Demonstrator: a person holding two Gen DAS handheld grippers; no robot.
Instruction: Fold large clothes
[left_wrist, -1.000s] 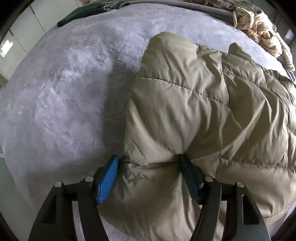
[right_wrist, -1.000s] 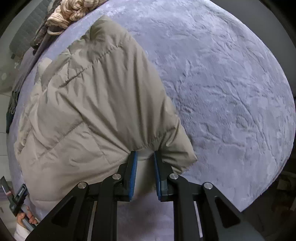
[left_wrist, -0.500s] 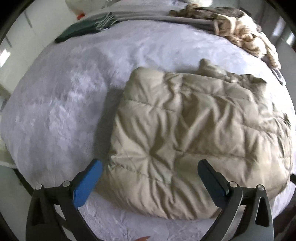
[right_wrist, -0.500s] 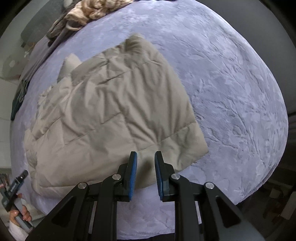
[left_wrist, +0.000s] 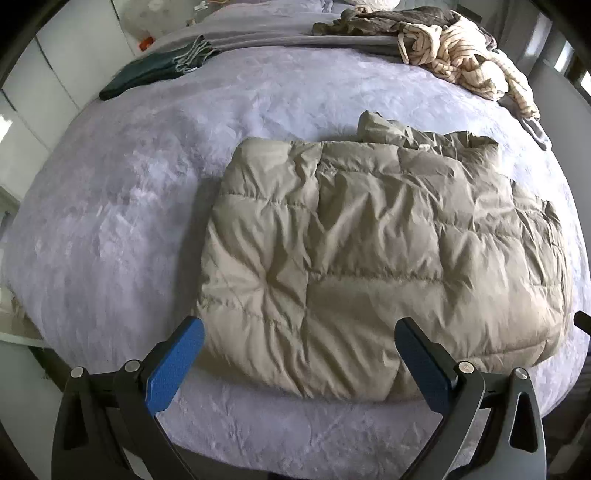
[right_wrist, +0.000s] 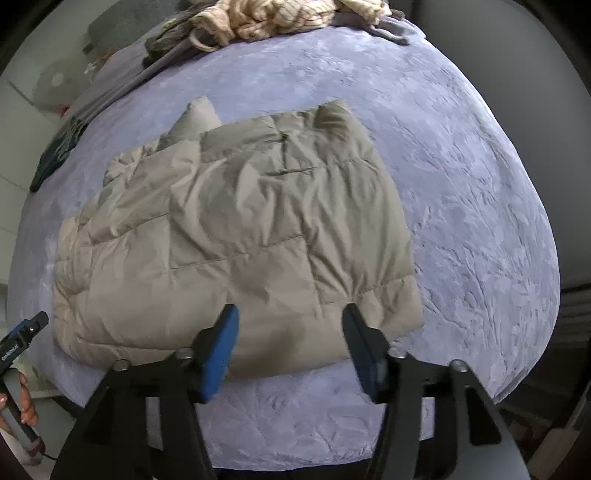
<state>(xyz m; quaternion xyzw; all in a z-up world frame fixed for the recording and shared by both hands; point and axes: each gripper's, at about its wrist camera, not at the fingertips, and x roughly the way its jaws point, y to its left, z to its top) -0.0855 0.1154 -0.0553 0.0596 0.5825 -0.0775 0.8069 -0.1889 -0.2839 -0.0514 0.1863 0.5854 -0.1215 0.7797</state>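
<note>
A beige quilted puffer jacket (left_wrist: 369, 240) lies folded into a rough rectangle on the bed; it also shows in the right wrist view (right_wrist: 236, 229). My left gripper (left_wrist: 299, 354) is open and empty, held above the jacket's near left edge. My right gripper (right_wrist: 291, 343) is open and empty, held above the jacket's near right edge. Neither gripper touches the jacket.
The bed is covered by a lavender plush blanket (left_wrist: 110, 206). A folded dark green garment (left_wrist: 147, 74) lies at the far left. A heap of striped cream and grey clothes (left_wrist: 458, 62) lies at the far right. The bed's front edge is just below both grippers.
Both grippers let go of the jacket, opened wide and pulled back and up. The jacket dropped flat onto the bed in its folded shape.
</note>
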